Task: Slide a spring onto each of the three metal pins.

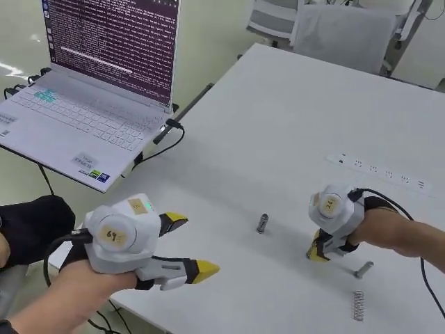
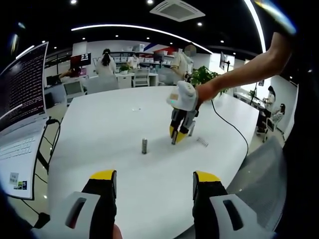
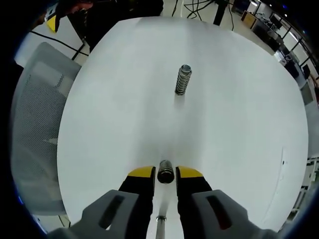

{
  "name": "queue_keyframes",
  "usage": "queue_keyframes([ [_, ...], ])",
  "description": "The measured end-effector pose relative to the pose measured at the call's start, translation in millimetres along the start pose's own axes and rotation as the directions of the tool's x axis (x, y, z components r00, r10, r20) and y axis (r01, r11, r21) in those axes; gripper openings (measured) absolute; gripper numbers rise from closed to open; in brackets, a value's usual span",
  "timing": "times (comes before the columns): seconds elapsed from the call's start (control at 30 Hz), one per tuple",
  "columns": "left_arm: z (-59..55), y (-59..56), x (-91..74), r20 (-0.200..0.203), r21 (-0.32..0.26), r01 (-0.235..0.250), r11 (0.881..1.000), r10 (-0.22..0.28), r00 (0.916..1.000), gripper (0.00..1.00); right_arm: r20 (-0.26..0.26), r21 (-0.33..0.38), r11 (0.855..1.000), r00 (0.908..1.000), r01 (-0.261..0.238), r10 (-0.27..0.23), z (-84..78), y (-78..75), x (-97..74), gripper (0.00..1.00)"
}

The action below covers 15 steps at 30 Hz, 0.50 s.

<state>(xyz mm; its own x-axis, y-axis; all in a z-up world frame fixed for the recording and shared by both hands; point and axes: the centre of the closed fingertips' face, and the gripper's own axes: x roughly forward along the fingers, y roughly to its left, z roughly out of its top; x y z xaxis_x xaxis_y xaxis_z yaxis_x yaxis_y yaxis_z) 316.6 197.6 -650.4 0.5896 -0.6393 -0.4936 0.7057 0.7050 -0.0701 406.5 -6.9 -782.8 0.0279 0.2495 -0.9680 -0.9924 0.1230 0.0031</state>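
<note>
While checking the lower right of the head view, finds the right gripper point(image 1: 318, 255) tipped down onto the white table point(image 1: 278, 125), jaws pinching a short held pin point(image 3: 165, 172) at their tips; cannot tell whether coils sit on it. Finds the left gripper point(image 1: 192, 243) at lower left, jaws spread and holding nothing, well apart from the work. Notes one sprung pin point(image 1: 262, 223) upright at centre frame, between the two grippers. Notes a bare pin point(image 1: 363, 269) lying flat just right of the right gripper, and a loose spring point(image 1: 358, 305) below it, long axis running up-down in frame. Judges the right gripper nearer to both. Judges the next fitting to turn on lining spring bore with pin axis.
</note>
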Motion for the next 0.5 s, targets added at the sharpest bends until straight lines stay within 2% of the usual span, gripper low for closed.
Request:
queue_keyframes([
  [0.5,5.4,-3.9,5.7,0.01,-0.004,0.014,1.0,-0.014,0.9999,0.57,0.035,0.026,0.999,0.9987,0.036,-0.037,2.0,-2.2,-20.0,0.27],
])
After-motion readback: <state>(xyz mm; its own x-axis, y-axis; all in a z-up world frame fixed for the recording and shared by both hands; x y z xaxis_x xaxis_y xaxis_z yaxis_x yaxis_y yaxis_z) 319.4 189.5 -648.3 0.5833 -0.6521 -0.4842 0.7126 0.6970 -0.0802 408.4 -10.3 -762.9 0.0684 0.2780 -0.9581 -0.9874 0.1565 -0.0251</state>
